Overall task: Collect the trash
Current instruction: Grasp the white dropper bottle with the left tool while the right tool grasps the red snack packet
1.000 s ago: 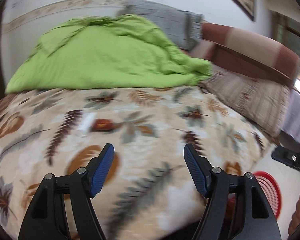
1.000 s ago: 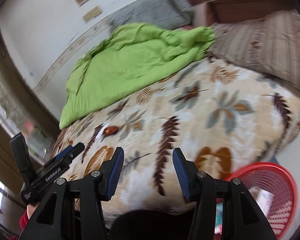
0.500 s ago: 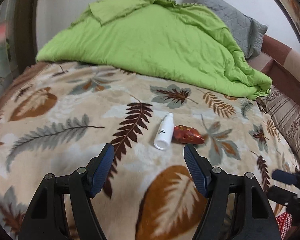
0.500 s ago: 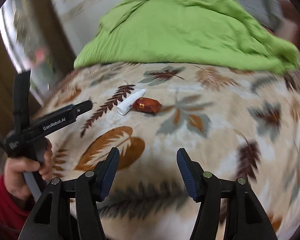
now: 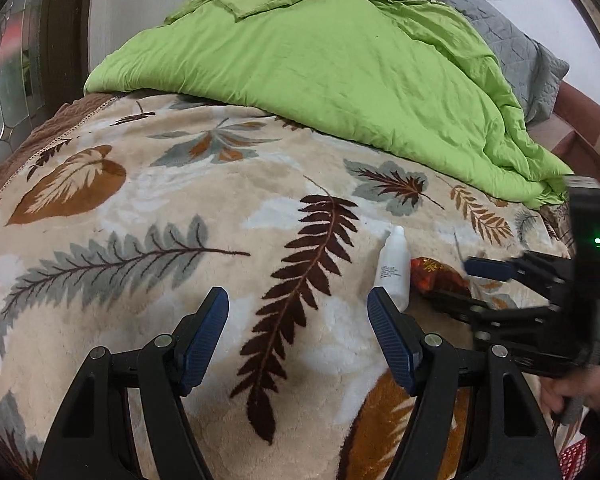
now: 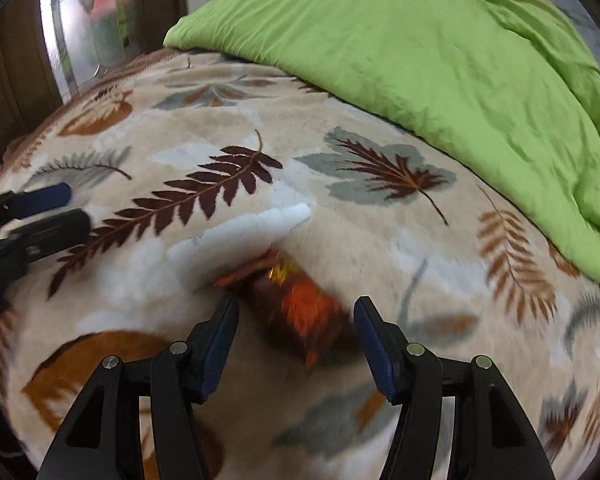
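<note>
**Operator:** Bedding fills both views: a leaf-patterned blanket point(image 5: 148, 208) is spread over the bed, with a green duvet point(image 5: 340, 64) heaped at the far side. Where is the trash located?

**Technician:** Two items are found on the blanket, touching each other: a white bottle point(image 5: 394, 264) lying on its side and a red wrapper point(image 6: 296, 304) beside it. The right claw point(image 6: 296, 334) is positioned over the wrapper with its jaws open on either side; its jaws have just been opening, and no pad contact with the wrapper is seen. The left claw point(image 5: 298, 332) is held open and empty, with the bottle just beyond its right finger.

**Operator:** How is the pickup best performed?

**Technician:** It is judged that the wrapper is the item in hand. The jaws should be lowered until both pads pass the wrapper's sides, then closed across its narrow width. The bottle should be kept clear of the left pad, since the two items touch. Soft pile is likely to be pinched if the pads are pressed too deep. Crinkled foil is expected to deform, so a firm closure is advised.

**Operator:** What cannot be confirmed?

**Technician:** The wrapper and bottle are blurred in the right view, so exact edges are uncertain. Print on the bottle is unreadable. A bit of red mesh point(image 5: 576, 456), possibly a basket, is cut off at the left view's lower corner.
</note>
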Tool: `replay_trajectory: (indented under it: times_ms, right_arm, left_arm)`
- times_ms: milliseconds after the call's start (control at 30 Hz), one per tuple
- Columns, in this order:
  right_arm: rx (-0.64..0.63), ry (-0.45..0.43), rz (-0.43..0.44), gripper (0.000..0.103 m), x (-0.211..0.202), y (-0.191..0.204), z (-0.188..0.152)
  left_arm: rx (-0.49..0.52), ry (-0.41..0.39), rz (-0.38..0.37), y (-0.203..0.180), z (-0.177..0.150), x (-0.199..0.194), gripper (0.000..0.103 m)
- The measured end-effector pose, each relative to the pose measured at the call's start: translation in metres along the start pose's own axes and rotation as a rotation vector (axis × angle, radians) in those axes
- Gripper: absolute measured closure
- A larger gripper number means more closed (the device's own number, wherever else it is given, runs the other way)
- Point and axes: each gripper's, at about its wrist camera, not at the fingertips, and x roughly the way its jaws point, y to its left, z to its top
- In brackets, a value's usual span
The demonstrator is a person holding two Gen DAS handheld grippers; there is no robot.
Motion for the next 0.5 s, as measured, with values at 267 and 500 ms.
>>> replay_trajectory:
  times_ms: [267,500]
  right_arm:
    - [0.068,0.003,0.045,0.059,0.022,-0.006,0.002]
    - [0.45,-0.037,0.044,0.064,-0.028,-0.036,-0.04]
  left_arm:
    - [0.052,-0.035,-0.052,-0.022,0.01,0.007,0.032]
    - [0.125,0.019,-0.122,-0.06,0.018,0.04,0.033]
